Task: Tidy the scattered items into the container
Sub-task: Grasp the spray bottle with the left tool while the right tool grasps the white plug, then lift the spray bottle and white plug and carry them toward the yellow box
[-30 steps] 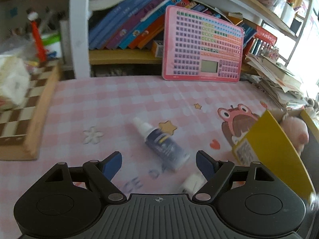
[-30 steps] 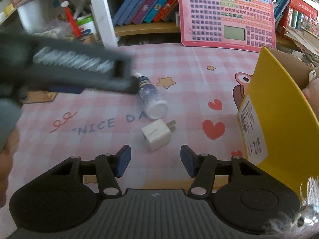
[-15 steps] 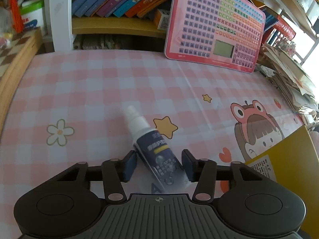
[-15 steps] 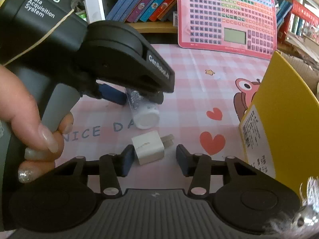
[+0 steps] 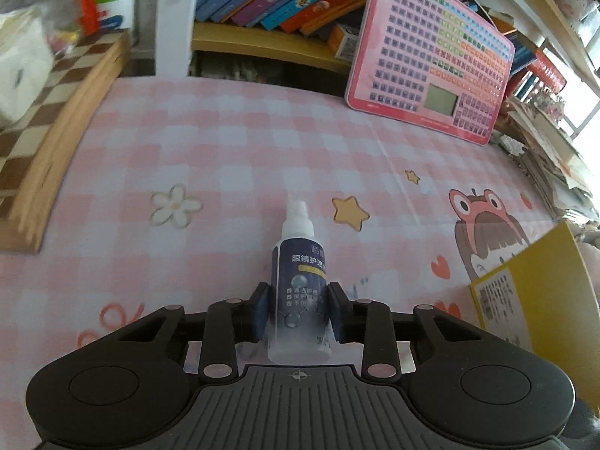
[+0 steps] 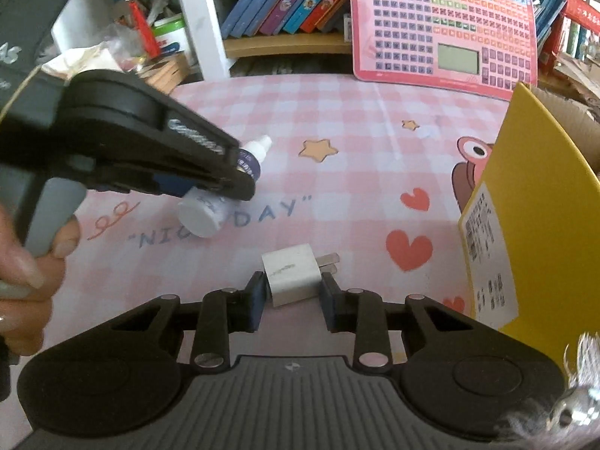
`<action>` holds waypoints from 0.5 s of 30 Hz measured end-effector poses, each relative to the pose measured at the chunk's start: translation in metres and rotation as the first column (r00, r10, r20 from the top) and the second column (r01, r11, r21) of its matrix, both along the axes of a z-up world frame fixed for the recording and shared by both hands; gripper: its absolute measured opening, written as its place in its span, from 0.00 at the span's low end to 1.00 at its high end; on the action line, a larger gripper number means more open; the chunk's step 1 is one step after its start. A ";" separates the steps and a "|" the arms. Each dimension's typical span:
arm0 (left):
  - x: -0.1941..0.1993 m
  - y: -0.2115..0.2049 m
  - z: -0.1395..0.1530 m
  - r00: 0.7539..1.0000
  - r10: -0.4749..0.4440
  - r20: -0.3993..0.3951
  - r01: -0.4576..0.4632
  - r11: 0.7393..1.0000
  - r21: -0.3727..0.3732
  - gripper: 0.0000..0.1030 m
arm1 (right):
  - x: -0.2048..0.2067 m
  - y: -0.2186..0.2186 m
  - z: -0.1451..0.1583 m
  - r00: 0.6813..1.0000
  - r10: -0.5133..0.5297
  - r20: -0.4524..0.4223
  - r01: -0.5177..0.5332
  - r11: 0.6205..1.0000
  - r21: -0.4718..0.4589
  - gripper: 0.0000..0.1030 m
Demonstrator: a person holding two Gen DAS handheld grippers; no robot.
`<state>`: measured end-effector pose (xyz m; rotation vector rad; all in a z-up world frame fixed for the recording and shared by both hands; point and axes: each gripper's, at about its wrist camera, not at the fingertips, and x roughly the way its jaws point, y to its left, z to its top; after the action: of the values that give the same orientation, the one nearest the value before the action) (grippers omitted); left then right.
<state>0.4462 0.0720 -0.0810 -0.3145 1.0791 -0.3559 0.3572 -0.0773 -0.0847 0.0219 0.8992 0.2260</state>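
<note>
A small spray bottle [image 5: 300, 292] with a dark blue label and white nozzle lies between the pads of my left gripper [image 5: 298, 294]. The jaws are closing and both pads press its sides. In the right wrist view the same bottle [image 6: 198, 217] sticks out under the left gripper [image 6: 221, 187], which a person's hand [image 6: 22, 262] holds. My right gripper [image 6: 292, 296] is shut on a white charger plug [image 6: 292, 273], whose prongs point right. The yellow cardboard box [image 6: 532, 232] stands open at the right, and its wall [image 5: 543, 300] also shows in the left wrist view.
A pink checked mat [image 5: 262, 142] covers the table. A pink keyboard toy [image 5: 431, 48] leans on a bookshelf [image 5: 270, 41] at the back. A wooden chessboard [image 5: 45, 120] lies at the left, and stacked papers [image 5: 555, 165] sit at the right.
Both grippers went from open to closed: the left moved forward onto the spray bottle and gripped it, and the right closed onto the charger plug. The bottle now points straight ahead.
</note>
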 end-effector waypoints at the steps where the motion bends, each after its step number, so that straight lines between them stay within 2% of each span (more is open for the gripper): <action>1: -0.004 0.004 0.001 1.000 0.010 -0.009 -0.010 1.000 -0.014 0.30 | -0.002 0.001 0.000 1.000 0.004 -0.001 -0.004 1.000 0.001 0.27; 5: -0.021 0.015 0.005 0.999 0.054 -0.003 -0.054 0.997 -0.051 0.30 | -0.014 0.002 0.006 1.000 0.027 0.010 -0.027 1.000 0.009 0.27; 15: -0.082 0.032 0.029 0.997 0.075 0.020 -0.072 0.986 -0.147 0.30 | -0.054 0.003 0.028 0.993 0.116 0.024 -0.117 0.992 0.040 0.27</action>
<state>0.3642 0.1037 -0.0517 -0.4783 1.0152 -0.3730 0.3036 -0.0744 -0.0566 0.0050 0.8754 0.3534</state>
